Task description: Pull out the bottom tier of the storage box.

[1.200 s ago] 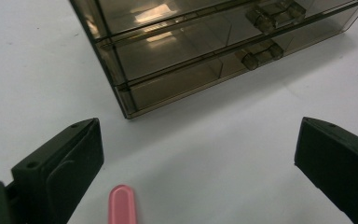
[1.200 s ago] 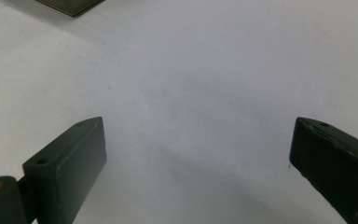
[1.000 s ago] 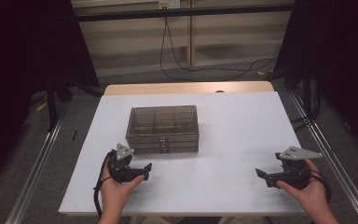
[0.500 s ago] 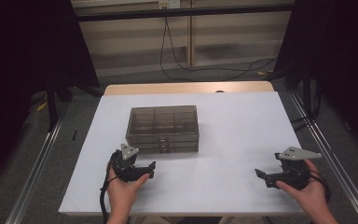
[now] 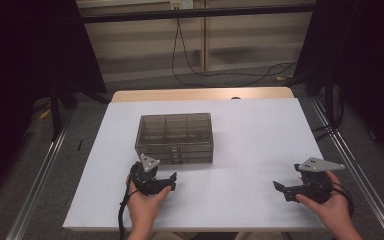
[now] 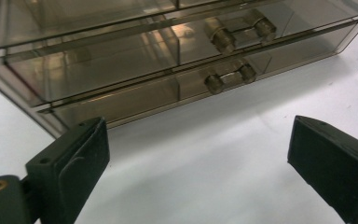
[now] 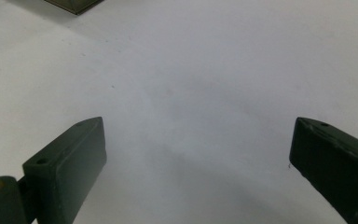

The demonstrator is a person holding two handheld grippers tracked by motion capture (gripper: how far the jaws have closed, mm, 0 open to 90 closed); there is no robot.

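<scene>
A big flat white tabletop has a strip of light wood along its far edge, a thin black cable lies in loops on the grey floor behind it, and long silver metal rails run down both sides.

A smoky, brown-tinted transparent plastic is seen in the drawer box, and its small cylindrical drawer knobs are tinted the same. The table top is covered in plain white, with a light wooden edge at the far side. Black is shown by the left gripper and the right gripper, each topped by a grey plate.
</scene>
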